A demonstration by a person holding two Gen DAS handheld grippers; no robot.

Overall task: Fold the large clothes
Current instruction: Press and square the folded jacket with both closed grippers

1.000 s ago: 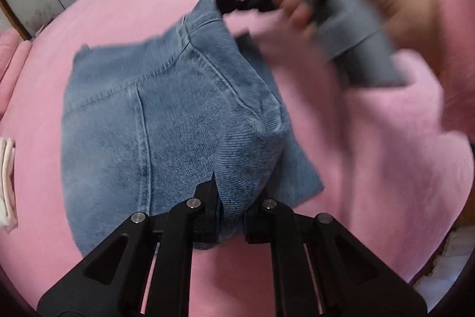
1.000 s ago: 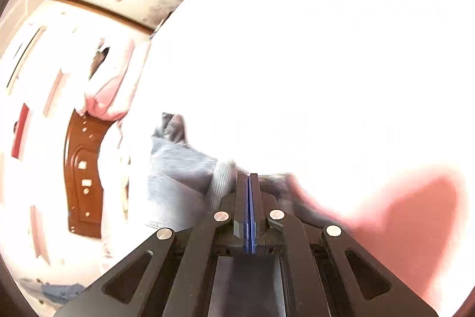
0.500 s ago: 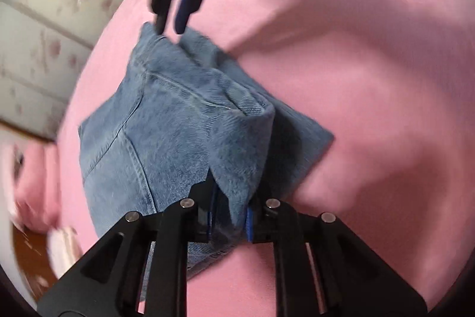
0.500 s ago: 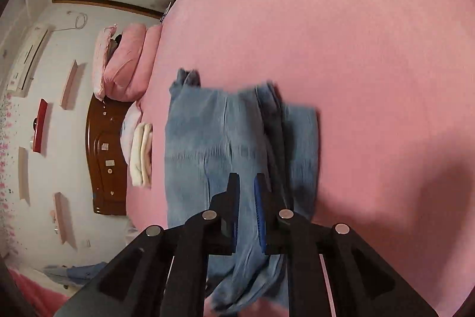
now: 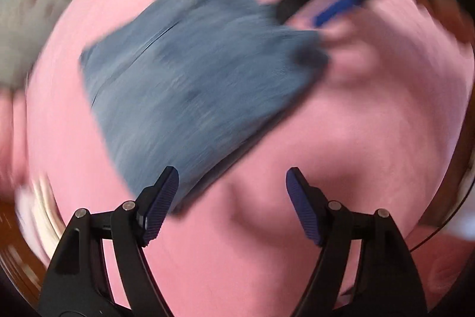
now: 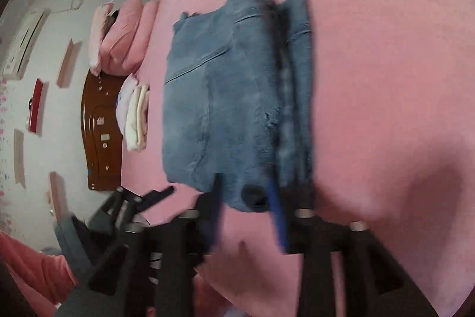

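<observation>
A pair of blue jeans [image 5: 190, 85] lies folded into a compact rectangle on the pink bed [image 5: 341, 138]. It also shows in the right wrist view [image 6: 231, 109]. My left gripper [image 5: 231, 198] is open and empty, just off the near edge of the jeans. My right gripper [image 6: 246, 207] is open and empty, its jaws apart at the near edge of the folded jeans. It also shows blurred in the left wrist view [image 5: 326, 8], at the far right corner of the jeans. Both views are motion-blurred.
Pink pillows [image 6: 124, 40] and a small stack of folded light cloths [image 6: 135, 115] lie by the wooden headboard [image 6: 102, 132] on the far side of the bed. The pink bed cover [image 6: 386, 79] spreads wide to the right of the jeans.
My left gripper has let go of the fold of denim and opened wide, pulling back. My right gripper has opened further and drawn back. The jeans now lie flat on the bed.
</observation>
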